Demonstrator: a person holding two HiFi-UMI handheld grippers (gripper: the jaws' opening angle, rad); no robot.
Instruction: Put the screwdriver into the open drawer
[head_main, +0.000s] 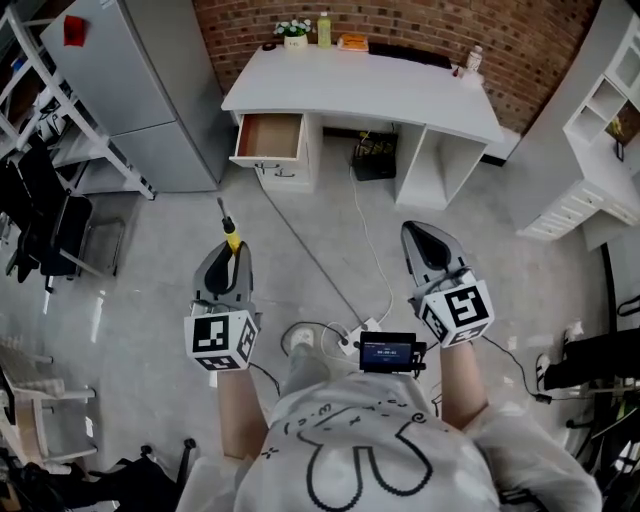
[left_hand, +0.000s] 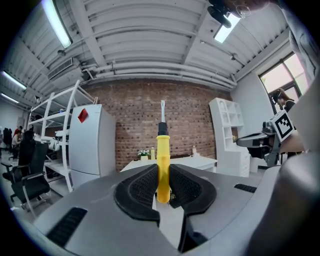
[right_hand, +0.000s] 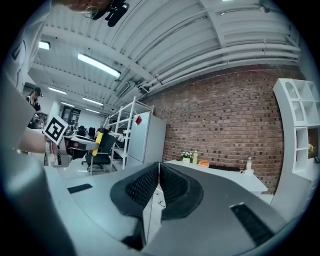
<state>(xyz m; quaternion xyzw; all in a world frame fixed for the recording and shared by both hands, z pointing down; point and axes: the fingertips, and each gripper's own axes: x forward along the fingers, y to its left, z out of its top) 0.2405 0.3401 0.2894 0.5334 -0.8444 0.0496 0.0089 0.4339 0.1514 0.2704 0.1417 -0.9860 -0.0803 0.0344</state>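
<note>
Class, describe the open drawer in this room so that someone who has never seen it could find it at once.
Find the brick wall at the far end and the white desk against it. At the desk's left end, just under the top, is the drawer. It alone is pulled out, showing a brown wooden inside; the fronts below are shut and white.

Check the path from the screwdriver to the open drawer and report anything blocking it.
Nothing visible blocks it. The left hand-held gripper grips the screwdriver, and only bare floor lies between it and the open drawer, which looks empty. A cable lies on the floor just right of that line, low down.
</note>
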